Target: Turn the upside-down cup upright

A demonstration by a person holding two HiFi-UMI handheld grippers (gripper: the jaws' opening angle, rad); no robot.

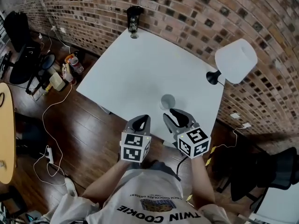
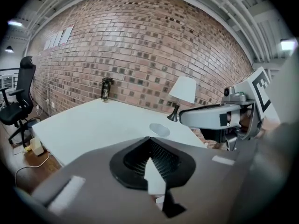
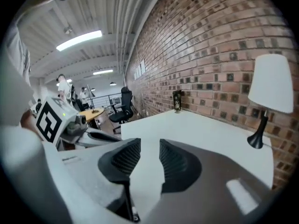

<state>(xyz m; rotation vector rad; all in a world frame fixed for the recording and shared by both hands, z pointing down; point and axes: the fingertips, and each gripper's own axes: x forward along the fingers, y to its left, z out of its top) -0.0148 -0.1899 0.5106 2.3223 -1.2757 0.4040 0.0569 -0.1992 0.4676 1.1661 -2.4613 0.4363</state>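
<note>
A small pale cup [image 1: 167,101] stands on the white table [image 1: 126,73] near its front edge, its round rim facing up. From the left gripper view the cup [image 2: 160,129] is a pale oval just past the jaws. My right gripper [image 1: 169,114] hangs just in front of the cup, apart from it; its jaws stand open with nothing between them [image 3: 149,146]. My left gripper [image 1: 142,119] is to the left, over the table's front edge, with its pads [image 2: 161,157] meeting at the tips and holding nothing. Each gripper shows in the other's view: the right gripper [image 2: 187,116], the left gripper [image 3: 100,136].
A white-shaded lamp [image 1: 233,62] on a black foot stands at the table's right edge by the brick wall. A dark bottle [image 1: 134,20] sits at the far corner. Cables, bottles and a black chair [image 1: 21,45] lie on the wooden floor at left.
</note>
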